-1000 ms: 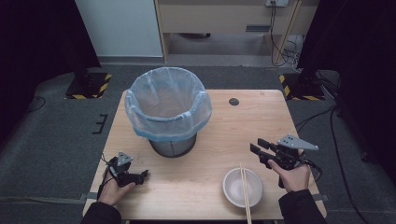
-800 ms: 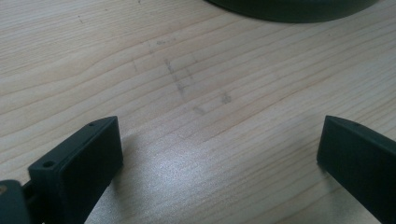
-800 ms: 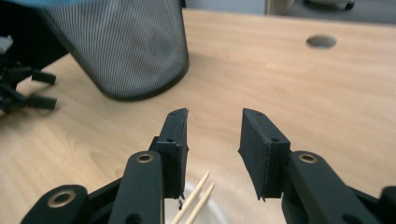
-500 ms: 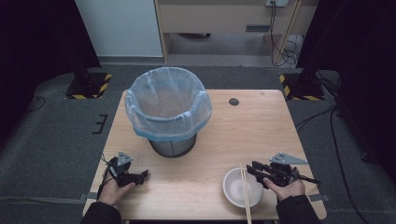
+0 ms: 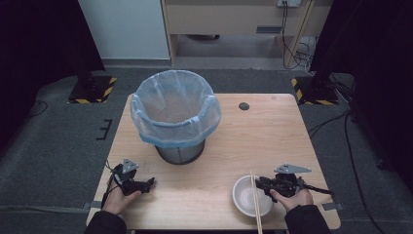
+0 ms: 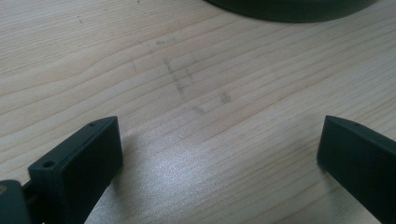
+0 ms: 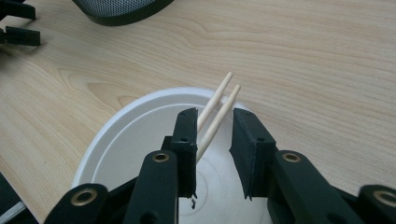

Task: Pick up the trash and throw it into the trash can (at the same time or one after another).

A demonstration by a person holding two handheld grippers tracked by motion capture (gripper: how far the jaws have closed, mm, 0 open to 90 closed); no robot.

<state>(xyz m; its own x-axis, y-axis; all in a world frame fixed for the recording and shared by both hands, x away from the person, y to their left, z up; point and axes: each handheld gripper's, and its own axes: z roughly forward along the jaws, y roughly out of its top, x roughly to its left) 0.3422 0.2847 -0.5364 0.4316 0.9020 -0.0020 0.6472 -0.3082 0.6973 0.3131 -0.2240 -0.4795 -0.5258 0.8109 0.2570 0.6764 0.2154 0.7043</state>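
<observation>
A white bowl (image 5: 237, 194) sits near the front right of the wooden table (image 5: 263, 141), with a pair of wooden chopsticks (image 5: 254, 207) lying across it. In the right gripper view the chopsticks (image 7: 225, 99) pass between my right gripper's (image 7: 215, 116) jaws over the bowl (image 7: 126, 135). They lie against the left jaw, and a gap remains at the right jaw. These jaws have just been closing, with the chopsticks between them. From above, my right gripper (image 5: 260, 183) is at the bowl's right rim. My left gripper (image 5: 150, 182) rests open on the table at the front left, with only bare wood between its jaws (image 6: 219, 140).
A grey mesh bin lined with a pale blue bag (image 5: 175, 112) stands at the table's back left; its base (image 7: 121, 9) shows beyond the bowl. A small dark round cap (image 5: 244, 106) is set in the tabletop at the back. The other gripper (image 7: 18, 25) shows far off.
My right gripper came down and left from beside the bowl to its rim, and its jaws narrowed around the chopsticks. The left hand stayed still.
</observation>
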